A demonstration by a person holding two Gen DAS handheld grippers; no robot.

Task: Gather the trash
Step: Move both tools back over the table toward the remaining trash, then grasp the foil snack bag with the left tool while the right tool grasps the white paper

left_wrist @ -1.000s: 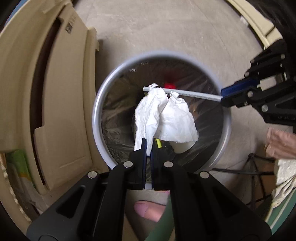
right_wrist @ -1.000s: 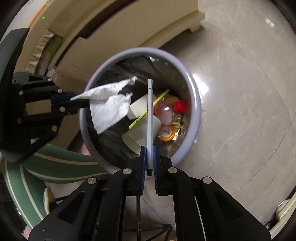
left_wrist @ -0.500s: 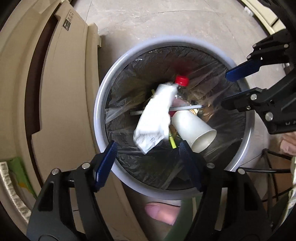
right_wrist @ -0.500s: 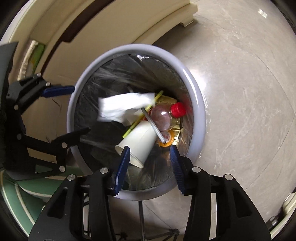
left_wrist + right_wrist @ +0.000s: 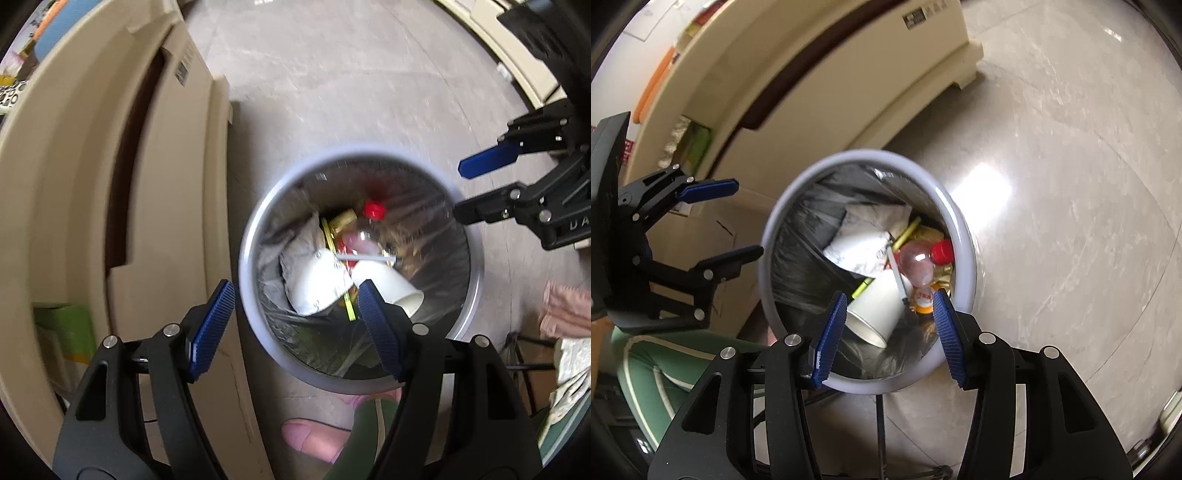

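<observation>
Grey floor (image 5: 1071, 184) surrounds the bin (image 5: 960, 229); we hold both grippers, left (image 5: 295, 325) and right (image 5: 890, 332), empty, jaws just spread, above the tissue (image 5: 864, 243) and straw (image 5: 897, 275) inside.

- Bin (image 5: 962, 236): pale grey rim, black liner.
- Bottle (image 5: 916, 264) at the bin's three o'clock: clear pinkish, red cap.
- Paper cup (image 5: 877, 308): white.
- Tissue (image 5: 864, 240): white.
- Gripper pads (image 5: 831, 334): ribbed blue.
- Floor (image 5: 1071, 184): mottled grey.

Crumpled napkin (image 5: 862, 242); white straw (image 5: 897, 275); inside lined bin (image 5: 960, 229)
</observation>
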